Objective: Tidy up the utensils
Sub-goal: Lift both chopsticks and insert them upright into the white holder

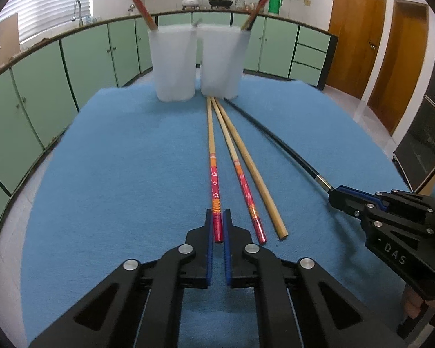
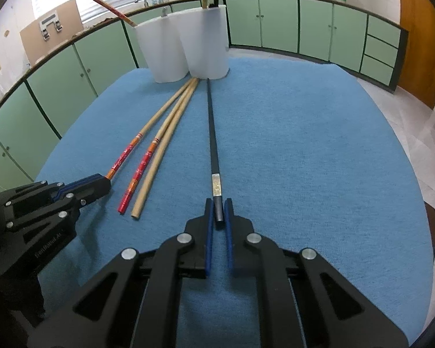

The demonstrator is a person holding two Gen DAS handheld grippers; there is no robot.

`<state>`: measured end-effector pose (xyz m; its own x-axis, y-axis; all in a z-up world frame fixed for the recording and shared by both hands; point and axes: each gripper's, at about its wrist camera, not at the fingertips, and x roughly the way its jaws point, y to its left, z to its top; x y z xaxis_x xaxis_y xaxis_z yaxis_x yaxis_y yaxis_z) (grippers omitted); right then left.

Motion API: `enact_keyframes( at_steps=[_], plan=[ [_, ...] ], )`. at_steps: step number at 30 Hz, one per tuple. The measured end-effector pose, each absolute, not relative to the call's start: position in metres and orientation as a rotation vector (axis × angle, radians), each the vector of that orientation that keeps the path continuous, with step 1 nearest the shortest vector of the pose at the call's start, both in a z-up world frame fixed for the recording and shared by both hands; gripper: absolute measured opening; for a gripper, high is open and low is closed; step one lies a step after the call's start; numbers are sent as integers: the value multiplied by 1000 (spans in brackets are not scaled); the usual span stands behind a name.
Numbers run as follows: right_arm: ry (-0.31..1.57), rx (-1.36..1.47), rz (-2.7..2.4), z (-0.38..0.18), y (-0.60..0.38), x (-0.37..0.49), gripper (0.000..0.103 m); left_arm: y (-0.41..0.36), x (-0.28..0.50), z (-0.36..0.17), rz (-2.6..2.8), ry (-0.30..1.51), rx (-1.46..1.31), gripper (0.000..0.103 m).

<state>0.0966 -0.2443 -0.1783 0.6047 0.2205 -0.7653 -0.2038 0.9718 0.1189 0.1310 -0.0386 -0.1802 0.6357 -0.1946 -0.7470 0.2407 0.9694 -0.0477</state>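
Several chopsticks lie on the blue cloth (image 1: 116,159), tips toward two white cups (image 1: 175,63) (image 1: 221,63). My left gripper (image 1: 218,217) is shut on the end of a red-patterned chopstick (image 1: 212,156). A second red-patterned chopstick (image 1: 240,174) and a plain wooden one (image 1: 252,171) lie just right of it. My right gripper (image 2: 219,207) is shut on the end of a black chopstick (image 2: 212,133). The left gripper also shows in the right wrist view (image 2: 101,184), the right gripper in the left wrist view (image 1: 337,195). Each cup holds upright chopsticks (image 1: 137,1) (image 1: 259,4).
The cups (image 2: 162,52) (image 2: 207,46) stand at the cloth's far edge. Green cabinets (image 1: 81,58) ring the room, with a sink tap (image 1: 77,8), pots (image 1: 220,1) and a green flask (image 1: 275,1) on the counter. Wooden doors (image 1: 356,37) are at right.
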Motion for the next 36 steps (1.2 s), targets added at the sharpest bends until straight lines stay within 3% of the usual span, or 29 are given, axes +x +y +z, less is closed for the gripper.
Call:
enact_keyframes(
  at_steps=[24,36],
  plan=[
    [648,7,302,-49,-257,113,6,-14,136,-39,-266,504,51,6],
    [569,-48,402,33,-240,150,6,-12,170,8,-339,428,44,5]
  ],
)
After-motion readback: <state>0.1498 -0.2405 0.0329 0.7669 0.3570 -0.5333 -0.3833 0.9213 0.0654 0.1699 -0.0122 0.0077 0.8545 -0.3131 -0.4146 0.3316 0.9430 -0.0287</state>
